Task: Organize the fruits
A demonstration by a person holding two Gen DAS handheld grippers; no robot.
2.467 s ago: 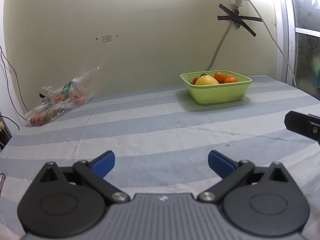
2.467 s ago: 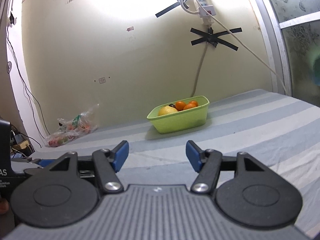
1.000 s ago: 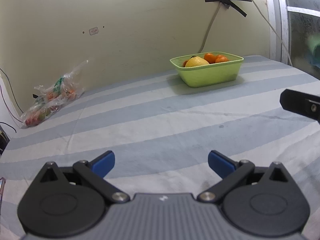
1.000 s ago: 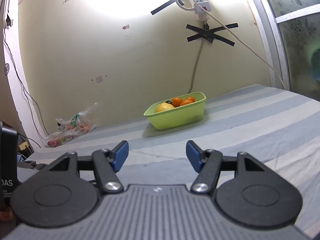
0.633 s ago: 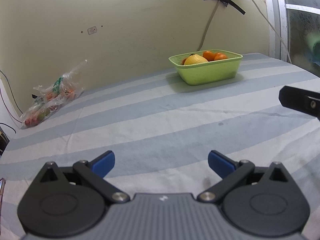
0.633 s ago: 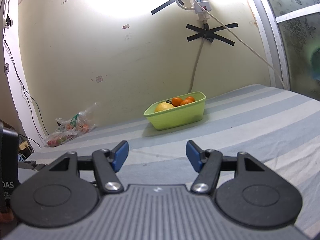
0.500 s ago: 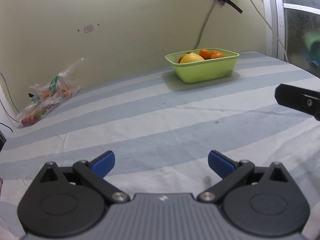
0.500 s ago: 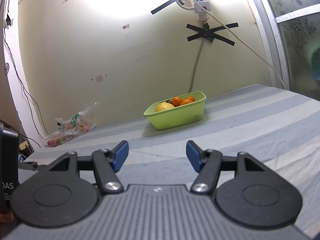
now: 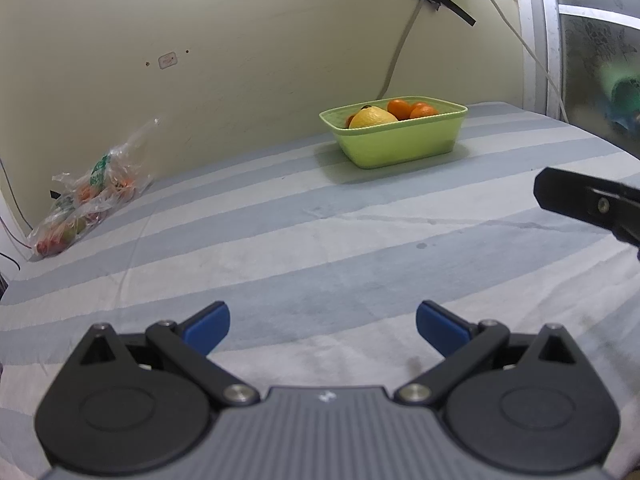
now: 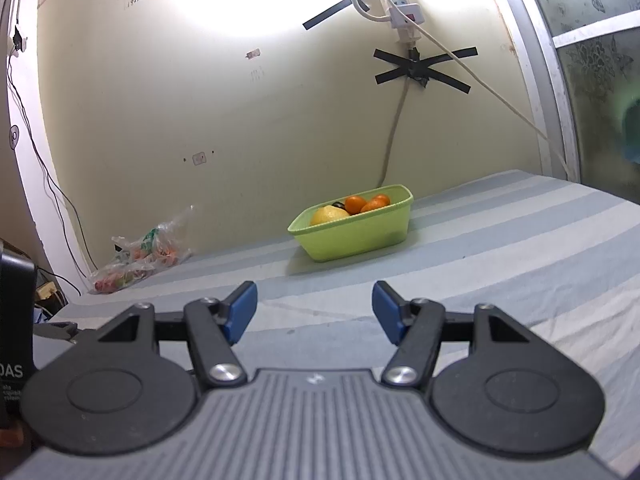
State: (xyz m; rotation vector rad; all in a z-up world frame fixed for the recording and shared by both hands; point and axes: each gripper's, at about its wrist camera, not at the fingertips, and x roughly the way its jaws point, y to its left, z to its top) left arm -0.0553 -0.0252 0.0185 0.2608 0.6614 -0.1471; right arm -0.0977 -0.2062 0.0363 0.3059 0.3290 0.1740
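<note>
A lime-green tub [image 9: 400, 142] [image 10: 356, 236] stands near the far wall on the striped sheet. It holds a yellow lemon [image 9: 372, 117] [image 10: 329, 214] and oranges [image 9: 408, 110] [image 10: 362, 203]. A clear plastic bag of fruit [image 9: 86, 196] [image 10: 138, 260] lies at the far left by the wall. My left gripper [image 9: 322, 322] is open and empty, low over the near part of the sheet. My right gripper [image 10: 314, 308] is open and empty, also far short of the tub. Part of the right gripper shows at the right edge of the left wrist view [image 9: 588, 202].
The blue-and-white striped sheet [image 9: 320, 240] covers the whole surface. A cable [image 10: 394, 136] taped with black crosses hangs down the wall behind the tub. A window frame [image 9: 540, 36] stands at the right. Wires and a dark box [image 10: 16, 320] are at the left edge.
My left gripper has drifted and turned a little, so the tub and bag shifted slightly left in its view. My right gripper has barely moved. Both stay open.
</note>
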